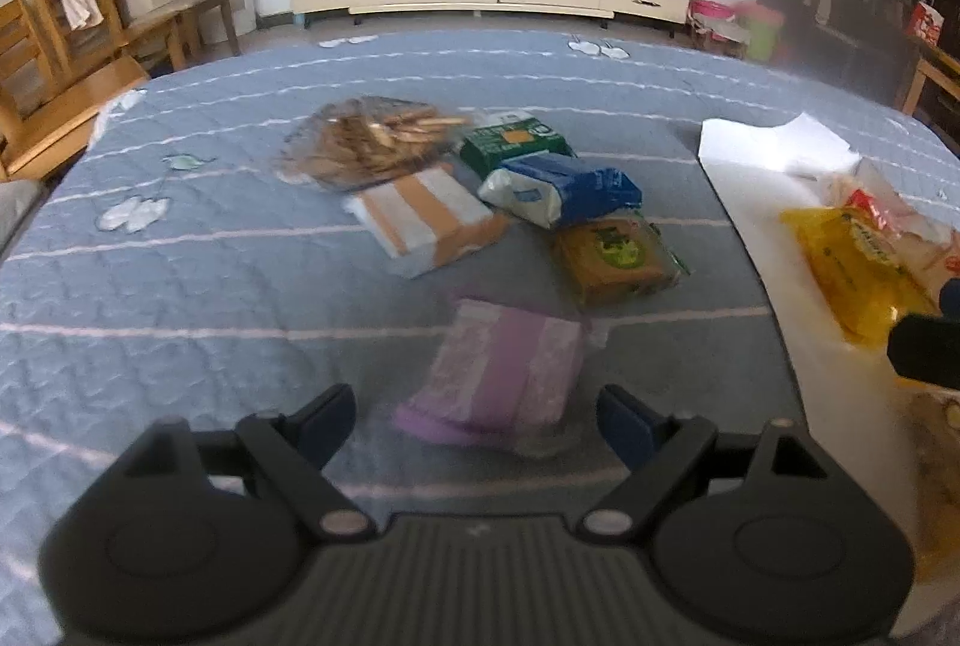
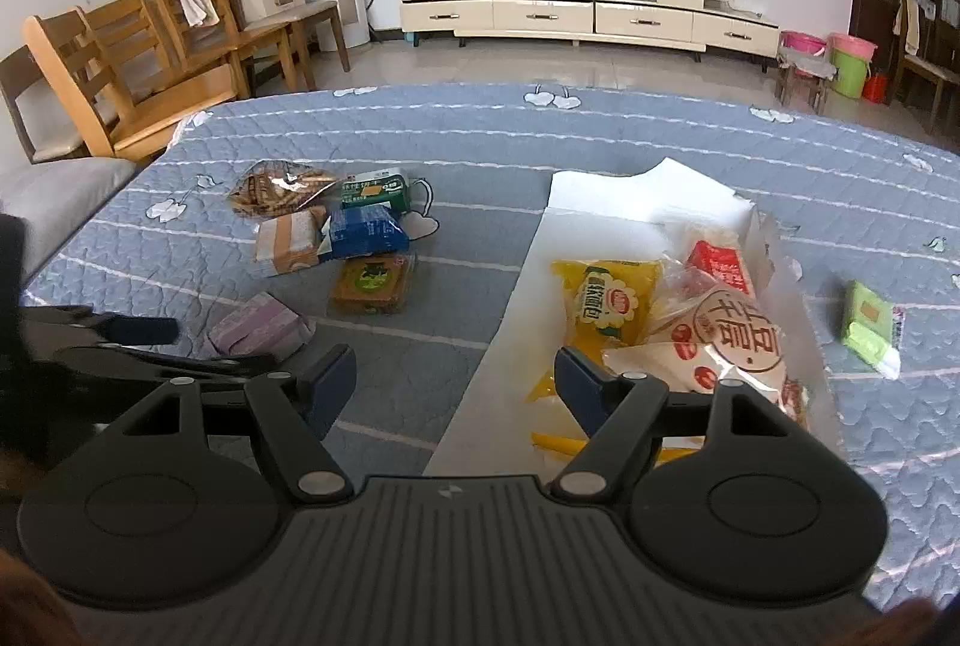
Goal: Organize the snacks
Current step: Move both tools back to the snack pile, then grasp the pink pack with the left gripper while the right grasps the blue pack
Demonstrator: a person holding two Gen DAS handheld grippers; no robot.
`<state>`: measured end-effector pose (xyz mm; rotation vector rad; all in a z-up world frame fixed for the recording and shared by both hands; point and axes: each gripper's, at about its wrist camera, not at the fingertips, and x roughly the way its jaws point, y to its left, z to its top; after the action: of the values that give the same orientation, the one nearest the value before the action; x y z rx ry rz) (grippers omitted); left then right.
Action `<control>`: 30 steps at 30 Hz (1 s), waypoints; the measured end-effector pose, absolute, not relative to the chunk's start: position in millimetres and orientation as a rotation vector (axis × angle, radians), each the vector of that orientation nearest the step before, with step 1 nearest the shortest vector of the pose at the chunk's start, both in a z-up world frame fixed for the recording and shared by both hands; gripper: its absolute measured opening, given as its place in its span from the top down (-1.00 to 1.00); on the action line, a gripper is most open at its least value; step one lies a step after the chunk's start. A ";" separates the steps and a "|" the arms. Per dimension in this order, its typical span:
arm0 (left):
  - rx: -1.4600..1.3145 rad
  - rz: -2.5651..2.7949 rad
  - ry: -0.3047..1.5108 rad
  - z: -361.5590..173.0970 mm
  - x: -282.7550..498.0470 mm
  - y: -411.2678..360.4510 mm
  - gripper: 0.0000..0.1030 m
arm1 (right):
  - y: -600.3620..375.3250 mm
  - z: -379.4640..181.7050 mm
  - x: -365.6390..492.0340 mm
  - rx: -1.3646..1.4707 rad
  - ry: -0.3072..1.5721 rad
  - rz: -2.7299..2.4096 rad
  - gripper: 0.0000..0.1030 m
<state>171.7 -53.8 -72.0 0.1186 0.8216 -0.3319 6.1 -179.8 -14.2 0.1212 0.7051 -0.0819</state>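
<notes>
From the left wrist view, your left tongs (image 1: 474, 415) stand wide and hold nothing. One purple packet (image 1: 504, 367) lies just ahead between the fingers; beyond it lie five more snacks on the blue quilt (image 1: 180, 286).

From the right wrist view, your right tongs (image 2: 453, 376) are also wide and hold nothing. The white tray (image 2: 510, 346) ahead-right holds one yellow bag (image 2: 606, 301) and two red-and-white packs. One green packet (image 2: 870, 328) lies far right.

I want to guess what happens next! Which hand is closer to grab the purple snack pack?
Probably the left. The left gripper is open, with the purple pack right between its fingers. The right gripper, also open, points toward the white tray's edge.
</notes>
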 end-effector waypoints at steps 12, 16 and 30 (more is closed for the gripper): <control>0.098 -0.333 0.743 -66.8 169.9 -35.5 0.10 | -169.3 -21.9 90.3 0.092 0.752 -0.018 -1.00; 0.069 -0.282 0.723 -55.2 169.2 -12.1 0.10 | -160.5 -33.4 138.4 0.056 0.797 0.011 -1.00; 0.029 -0.206 0.679 -35.4 171.3 8.9 0.10 | -160.0 -62.7 193.5 0.095 0.876 0.035 -0.01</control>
<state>171.3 8.9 -35.4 0.0288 0.6791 -0.2057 193.5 -160.0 -62.7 0.0950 0.8759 0.0348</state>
